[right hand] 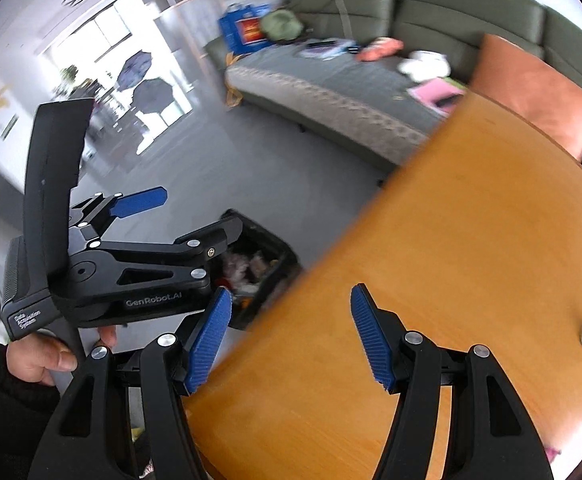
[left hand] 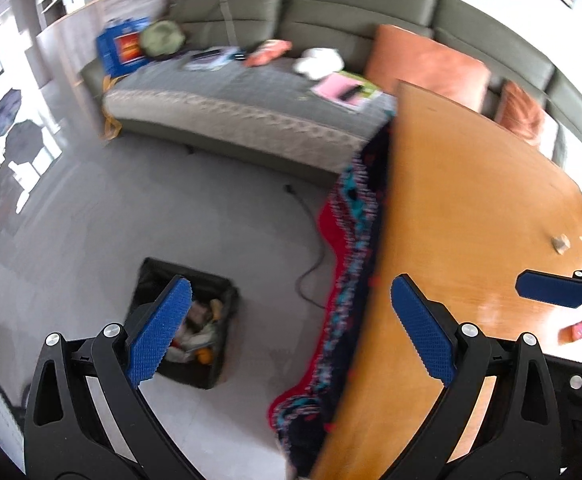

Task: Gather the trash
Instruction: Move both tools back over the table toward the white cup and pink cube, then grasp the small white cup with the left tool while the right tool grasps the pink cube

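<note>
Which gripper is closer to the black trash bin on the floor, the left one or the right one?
Left. The left gripper hangs beside the table edge, over the floor by the black trash bin; the right gripper is over the wooden table.

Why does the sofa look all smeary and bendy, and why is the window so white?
Left wrist view: the sofa and rug are smeared by motion blur, while the left gripper looks sharp; the fisheye lens bends the table edge. Right wrist view: the window is washed out by bright daylight, the sofa is blurred too, and the right gripper looks crisp.
</note>
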Tool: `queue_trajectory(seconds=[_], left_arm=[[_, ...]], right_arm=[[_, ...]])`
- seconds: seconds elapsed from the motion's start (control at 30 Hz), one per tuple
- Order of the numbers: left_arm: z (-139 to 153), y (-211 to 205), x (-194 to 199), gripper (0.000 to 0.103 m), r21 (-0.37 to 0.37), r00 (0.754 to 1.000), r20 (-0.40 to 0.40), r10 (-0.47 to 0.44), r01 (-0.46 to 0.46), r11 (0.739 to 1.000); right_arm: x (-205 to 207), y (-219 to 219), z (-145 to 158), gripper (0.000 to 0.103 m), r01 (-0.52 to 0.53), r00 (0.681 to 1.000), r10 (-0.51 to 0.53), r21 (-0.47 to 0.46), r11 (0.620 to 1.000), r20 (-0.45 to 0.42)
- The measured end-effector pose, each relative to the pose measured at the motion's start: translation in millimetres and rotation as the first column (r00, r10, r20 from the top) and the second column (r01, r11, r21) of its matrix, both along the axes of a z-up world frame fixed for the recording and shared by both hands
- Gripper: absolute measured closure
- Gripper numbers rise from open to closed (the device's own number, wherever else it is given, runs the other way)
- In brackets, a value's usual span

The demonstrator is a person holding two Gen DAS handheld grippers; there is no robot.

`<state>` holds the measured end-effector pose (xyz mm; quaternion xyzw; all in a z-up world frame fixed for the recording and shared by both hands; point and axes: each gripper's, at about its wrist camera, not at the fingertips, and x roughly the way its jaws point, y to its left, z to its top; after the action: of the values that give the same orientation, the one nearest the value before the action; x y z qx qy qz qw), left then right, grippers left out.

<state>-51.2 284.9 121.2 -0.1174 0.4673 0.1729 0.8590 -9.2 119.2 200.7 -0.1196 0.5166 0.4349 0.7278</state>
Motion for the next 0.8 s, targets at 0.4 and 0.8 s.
queue_trajectory(seconds=[0.4,0.8], left_arm=[[-8.3,-161.6,92.8,0.006,-0.025,0.960,0.006,-0.280,0.280,0.960],[-33.7,-280.6,156.1,0.006,-0.060,0.873,-0.037,-0.487,0.484,0.873]], right_arm=[[51.3,-203.4,-34.4,0.040,0.340,0.940,-0.342,-0.058,0.939,-0.025],[65.6,-321.1,-71.9,0.040,0.554,0.826,-0.562,-0.127,0.822,-0.032]])
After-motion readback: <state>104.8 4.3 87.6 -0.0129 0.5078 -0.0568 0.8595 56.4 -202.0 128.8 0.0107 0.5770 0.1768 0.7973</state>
